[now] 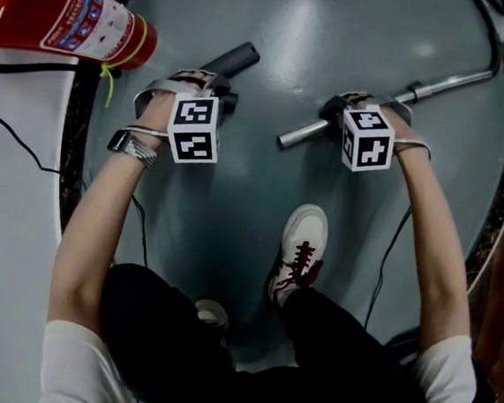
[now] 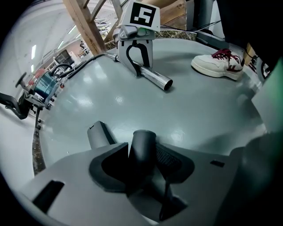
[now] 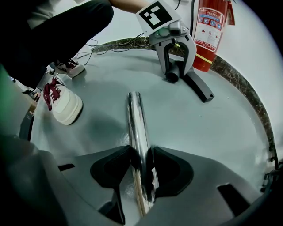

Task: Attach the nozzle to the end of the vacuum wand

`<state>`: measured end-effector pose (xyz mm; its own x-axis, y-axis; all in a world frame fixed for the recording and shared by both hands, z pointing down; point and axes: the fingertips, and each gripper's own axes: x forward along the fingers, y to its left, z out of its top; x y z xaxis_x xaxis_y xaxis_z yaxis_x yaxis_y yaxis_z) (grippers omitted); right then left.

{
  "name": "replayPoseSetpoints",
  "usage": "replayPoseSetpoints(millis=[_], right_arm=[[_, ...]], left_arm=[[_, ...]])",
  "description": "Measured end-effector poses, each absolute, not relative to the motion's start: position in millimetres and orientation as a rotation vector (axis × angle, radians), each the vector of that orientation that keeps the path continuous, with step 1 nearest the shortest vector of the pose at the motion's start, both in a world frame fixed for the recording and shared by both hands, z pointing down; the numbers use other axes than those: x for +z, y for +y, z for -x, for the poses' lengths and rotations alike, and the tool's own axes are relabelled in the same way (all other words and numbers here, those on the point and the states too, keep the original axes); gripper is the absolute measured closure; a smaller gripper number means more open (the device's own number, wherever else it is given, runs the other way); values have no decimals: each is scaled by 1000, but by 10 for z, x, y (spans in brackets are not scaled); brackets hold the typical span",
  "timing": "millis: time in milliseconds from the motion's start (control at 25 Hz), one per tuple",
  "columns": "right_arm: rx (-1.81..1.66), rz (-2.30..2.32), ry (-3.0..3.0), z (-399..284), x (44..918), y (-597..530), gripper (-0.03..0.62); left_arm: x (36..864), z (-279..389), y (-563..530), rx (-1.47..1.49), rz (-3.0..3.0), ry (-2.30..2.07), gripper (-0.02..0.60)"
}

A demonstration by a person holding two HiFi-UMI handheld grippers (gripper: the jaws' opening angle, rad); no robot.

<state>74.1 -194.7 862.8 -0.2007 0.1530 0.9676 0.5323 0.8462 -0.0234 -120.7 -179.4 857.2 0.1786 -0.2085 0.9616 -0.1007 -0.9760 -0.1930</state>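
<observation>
The dark grey nozzle (image 1: 239, 59) lies on the round grey floor, its tube end (image 2: 142, 145) standing between the pads of my left gripper (image 2: 143, 163). From the right gripper view that left gripper (image 3: 174, 70) straddles the nozzle's (image 3: 199, 90) round end. The shiny metal vacuum wand (image 1: 450, 82) lies to the right, its open end (image 1: 289, 139) pointing toward the nozzle. My right gripper (image 3: 143, 165) has both pads pressed against the wand (image 3: 137, 119) a little behind that end. In the left gripper view the right gripper (image 2: 138, 66) stands over the wand (image 2: 154, 78).
A red fire extinguisher (image 1: 66, 14) lies at the upper left beside the platform's dark rim (image 1: 82, 109). The person's white shoe (image 1: 301, 245) rests on the floor below the wand's end. A black cable (image 1: 10, 133) runs over the pale floor at the left.
</observation>
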Motion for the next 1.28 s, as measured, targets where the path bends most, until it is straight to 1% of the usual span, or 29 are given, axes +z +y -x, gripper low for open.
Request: replayPoseSetpoints(millis=[280,520,960,1280], right_arm=[[-434,576,-1699,-753,8608,-1903,428],[-484,563,-1707,-690,8565,-1894,434],[-535,461,-1752,-371,8444,-2019,442],[-534,384,-1768,-197,8315,-2123,442]], left_arm=[[8529,1240,-1716,-1983,2446,340,396],[8489,1235,-1572,-1968,2518,423,396],[8331,1325,-1463,-1895,2711,677,399],[8345,1215,-1371,-1882,2736,668,399]])
